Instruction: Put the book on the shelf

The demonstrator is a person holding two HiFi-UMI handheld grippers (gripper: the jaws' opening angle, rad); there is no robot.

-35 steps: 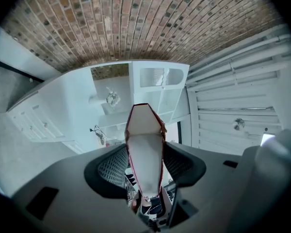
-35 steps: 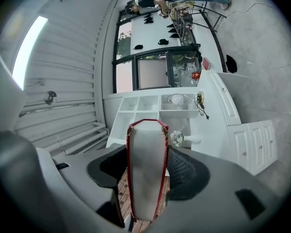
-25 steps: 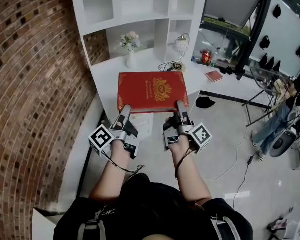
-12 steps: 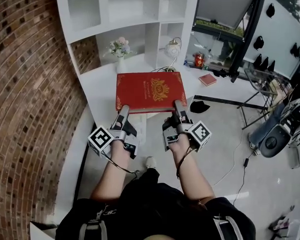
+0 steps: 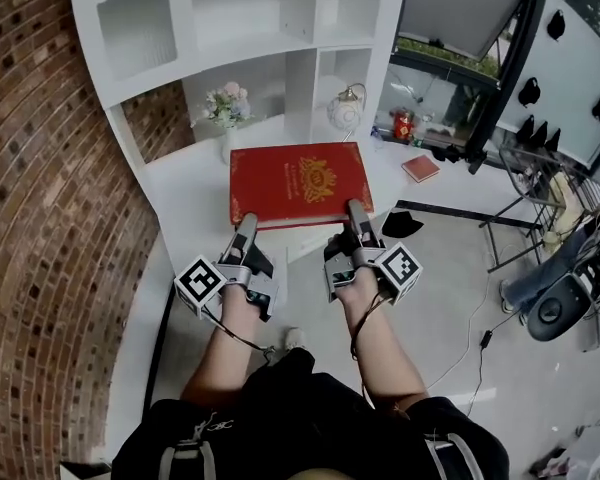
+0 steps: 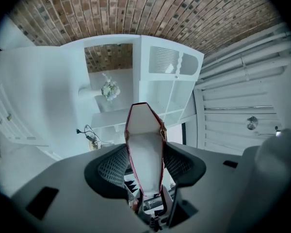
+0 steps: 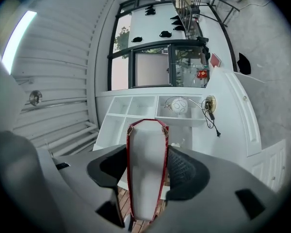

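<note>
A large red book [image 5: 300, 183] with a gold crest is carried flat above the white desk, in front of the white shelf unit [image 5: 245, 28]. My left gripper [image 5: 246, 226] is shut on the book's near edge at its left corner. At the right corner my right gripper [image 5: 356, 212] is shut on the same edge. In the left gripper view the book's edge [image 6: 144, 149] stands pinched between the dark pads. The right gripper view shows the same grip on the book [image 7: 146, 169].
On the white desk [image 5: 180, 198] stand a vase of flowers [image 5: 225, 113] and a globe lamp [image 5: 344, 110] with its cord. A brick wall [image 5: 40, 218] runs along the left. A small red book [image 5: 421, 168] and a dark cap [image 5: 403, 223] lie to the right.
Both grippers and the book have moved forward together toward the shelf unit; the view has shifted so the desk and shelves sit lower and further left. The grips are unchanged.
</note>
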